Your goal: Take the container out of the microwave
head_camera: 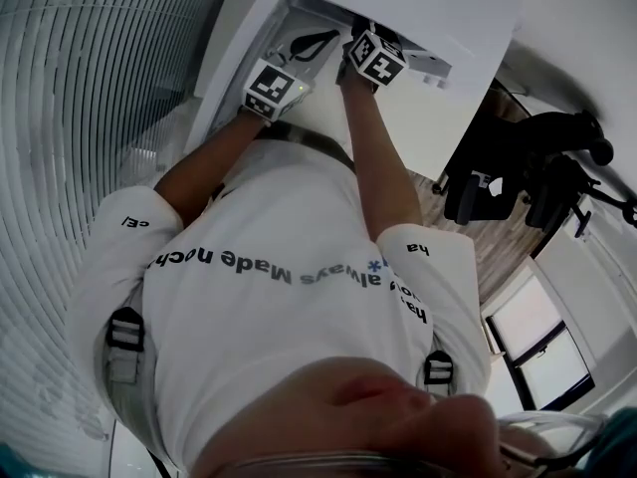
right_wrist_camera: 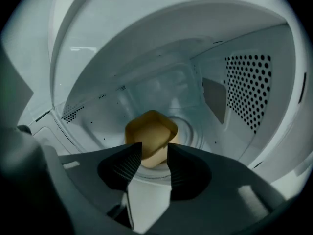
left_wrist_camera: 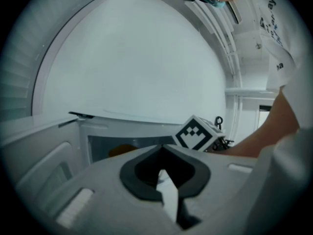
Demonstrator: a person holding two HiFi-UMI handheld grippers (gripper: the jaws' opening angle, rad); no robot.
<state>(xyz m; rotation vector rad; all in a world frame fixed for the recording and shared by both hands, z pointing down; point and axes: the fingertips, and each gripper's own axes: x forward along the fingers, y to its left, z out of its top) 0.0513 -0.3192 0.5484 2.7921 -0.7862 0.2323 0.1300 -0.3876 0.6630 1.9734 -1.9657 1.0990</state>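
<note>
Dark ribbed jaws of the right gripper [right_wrist_camera: 154,151] fill the bottom of the right gripper view, spread wide with nothing pressed between them. Just past their tips, lined up with the gap, sits the container [right_wrist_camera: 150,131]. It is a small tan, cup-like pot standing upright on the round turntable [right_wrist_camera: 188,133] at the middle of the microwave [right_wrist_camera: 244,89] floor. Its lower part is hidden behind the two tips, so I cannot tell whether it has come between them or lies a little beyond. Neither pad visibly bears on it.

That central spot is presumably where it was set for heating, and it leaves free room on both sides, which suits a straddling grip. The gripper points down into the cavity, likely so that the jaws meet the pot's sides low. The wide opening looks chosen to clear the pot's width.

The left gripper [left_wrist_camera: 163,147] has its jaws together and empty in the left gripper view. It appears to sit outside the cavity, on the left of the opening in the head view, with the right gripper's marker cube [left_wrist_camera: 198,133] close on its right. I judge it is held back so that one arm alone works in the narrow opening. The person [head_camera: 289,297] leans over both arms. The container is inside the microwave, not yet gripped or lifted.
</note>
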